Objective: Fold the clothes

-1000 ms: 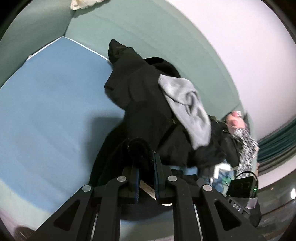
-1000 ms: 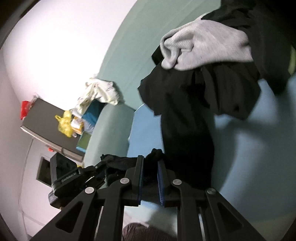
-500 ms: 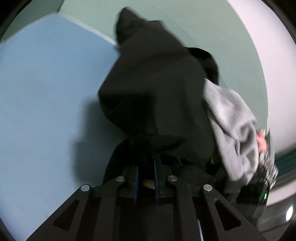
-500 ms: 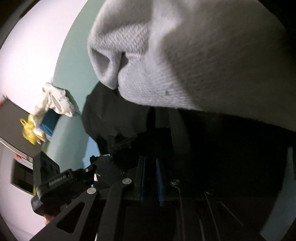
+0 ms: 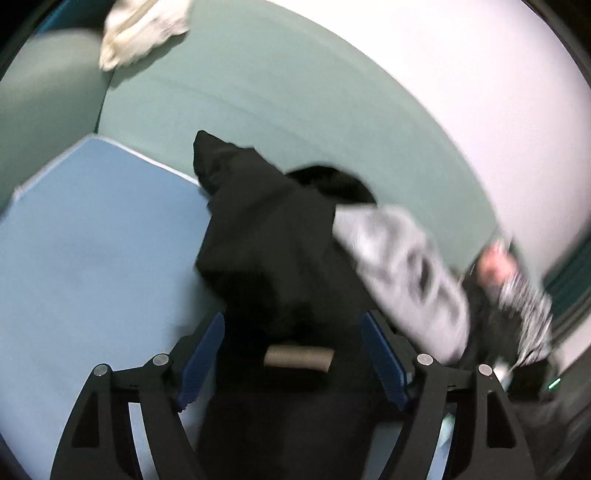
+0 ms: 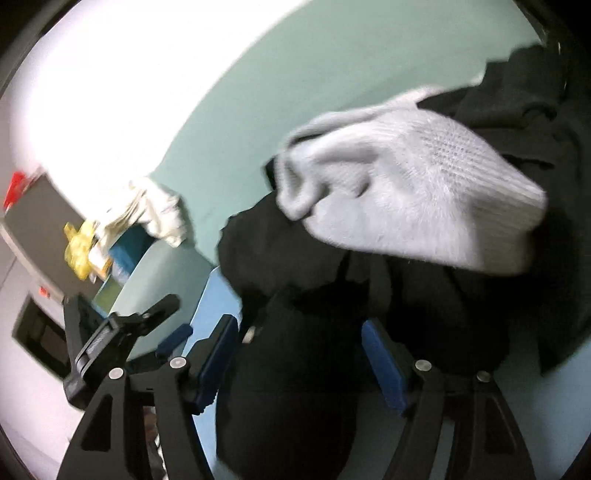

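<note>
A black garment (image 5: 273, 258) lies heaped on the blue sofa seat (image 5: 92, 240) against the green backrest, with a tan label (image 5: 298, 358) near my left gripper. A grey knit garment (image 5: 402, 273) lies over its right side. My left gripper (image 5: 293, 354) is open, its blue pads (image 5: 201, 354) on either side of the black cloth. In the right wrist view the same black garment (image 6: 295, 369) and grey knit (image 6: 413, 195) fill the frame. My right gripper (image 6: 299, 362) is open too, with black cloth between its jaws. The left gripper (image 6: 122, 332) shows at the left there.
A cream cloth (image 5: 140, 29) lies on the sofa's back corner; it also shows in the right wrist view (image 6: 155, 210). A black-and-white patterned cloth (image 5: 524, 306) lies at the right end. A dark cabinet with yellow items (image 6: 79, 247) stands beyond the sofa arm (image 6: 166, 273).
Both grippers were shut on the black garment and are now open. The garment has dropped onto the seat, and both views have pulled back from the heap.
</note>
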A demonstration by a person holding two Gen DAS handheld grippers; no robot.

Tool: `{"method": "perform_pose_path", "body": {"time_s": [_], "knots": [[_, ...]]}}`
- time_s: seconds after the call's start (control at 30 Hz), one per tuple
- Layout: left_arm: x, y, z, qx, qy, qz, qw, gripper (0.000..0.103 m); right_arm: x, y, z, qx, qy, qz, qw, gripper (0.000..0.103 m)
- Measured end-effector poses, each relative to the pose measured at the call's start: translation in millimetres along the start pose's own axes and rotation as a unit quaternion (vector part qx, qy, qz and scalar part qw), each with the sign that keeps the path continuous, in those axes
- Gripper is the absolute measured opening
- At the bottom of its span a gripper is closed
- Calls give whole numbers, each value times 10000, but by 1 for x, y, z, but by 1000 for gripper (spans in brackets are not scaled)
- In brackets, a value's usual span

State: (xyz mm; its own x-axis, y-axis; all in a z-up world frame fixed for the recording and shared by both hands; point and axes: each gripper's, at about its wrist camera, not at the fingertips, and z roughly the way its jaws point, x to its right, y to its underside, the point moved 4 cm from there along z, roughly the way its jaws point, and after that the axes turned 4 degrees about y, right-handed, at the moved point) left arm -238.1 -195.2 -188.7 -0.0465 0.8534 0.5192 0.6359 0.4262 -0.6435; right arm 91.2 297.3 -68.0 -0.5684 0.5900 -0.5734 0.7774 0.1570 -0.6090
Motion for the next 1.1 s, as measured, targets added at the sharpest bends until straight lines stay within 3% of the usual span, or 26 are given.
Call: {"method": "perform_pose_path", "body": {"time_s": [0.07,0.13,0.23,0.27,0.37,0.53,0.63,0.7,0.77,0.83,0.87,0.9,1.0,1.1], "knots": [[7,25,-3,-156,-334,441,9983,77,-8,19,1,-168,20,-143,9998,66],[12,54,0,-296,-618,821,9943,75,-15,34,8,-343,145,-293,9989,56],[13,103,17,-695,-827,1257,9862,51,-25,36,26,-496,335,-486,9970,29],[10,112,21,-692,-961,1337,9839,48,-32,34,34,-523,338,-556,9965,23],[4,128,22,-575,-1005,1390,9835,47,-46,23,66,-734,580,-810,9923,20],[-1,127,25,-562,-921,1356,9849,47,-45,6,119,-891,1402,-1078,9802,14],[-7,127,24,-484,-723,1193,9890,47,-28,-6,134,-827,1371,-711,9845,12],[-13,124,20,-445,-512,993,9927,50,-17,-10,128,-685,915,-265,9931,20],[-24,118,10,-490,-289,566,9968,74,-9,-6,107,-543,609,86,9966,32],[-41,112,-3,-347,-157,100,9992,79,-5,10,73,-383,522,244,9976,53],[-49,110,-9,-272,-131,-88,9995,79,-3,21,57,-315,510,268,9978,74],[-57,108,-14,-212,-115,-279,9993,79,-1,31,42,-251,500,287,9980,81],[-86,113,-11,-476,-226,-902,9945,79,10,76,11,-514,446,581,9960,81],[-104,131,-3,-794,11,-1669,9828,79,26,122,6,-984,290,1345,9856,82]]}}
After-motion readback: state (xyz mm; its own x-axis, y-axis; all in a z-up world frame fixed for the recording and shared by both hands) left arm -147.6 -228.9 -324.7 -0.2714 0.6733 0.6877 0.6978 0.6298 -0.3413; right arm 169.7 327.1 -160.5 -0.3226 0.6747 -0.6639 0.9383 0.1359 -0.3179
